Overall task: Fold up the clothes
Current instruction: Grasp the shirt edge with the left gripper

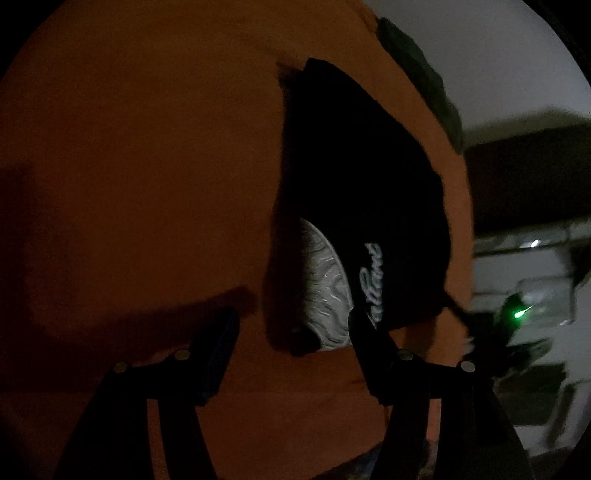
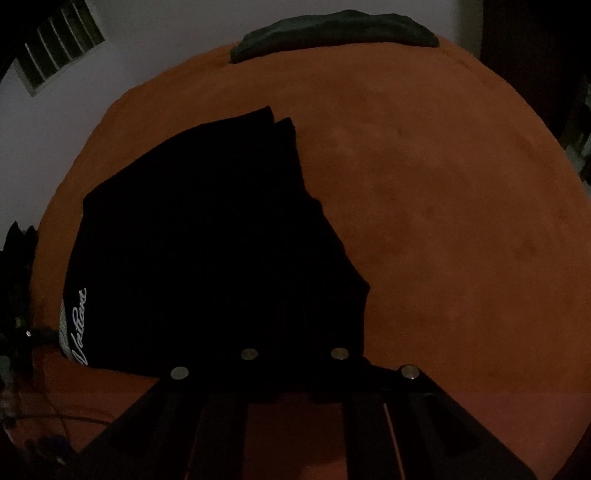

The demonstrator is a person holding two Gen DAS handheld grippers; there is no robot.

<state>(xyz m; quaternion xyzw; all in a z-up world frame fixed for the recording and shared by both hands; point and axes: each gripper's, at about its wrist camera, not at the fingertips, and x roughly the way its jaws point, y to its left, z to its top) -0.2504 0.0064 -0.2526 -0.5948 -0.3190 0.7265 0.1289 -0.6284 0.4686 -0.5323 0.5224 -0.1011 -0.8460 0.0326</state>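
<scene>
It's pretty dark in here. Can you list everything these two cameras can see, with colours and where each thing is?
Black garment: one, black with white script lettering and a pale patterned print at one edge, partly folded on the orange surface.
Orange surface: one, orange, under everything.
Dark green item: one, dark green, at the far edge of the orange surface; too dim to identify.
White wall: one, pale, behind.
Green light: one, small, off to the side; its source is unclear.
Left gripper: one, black, fingers open, beside the garment's printed edge.
Right gripper: one, black, shut at the garment's near edge.
</scene>
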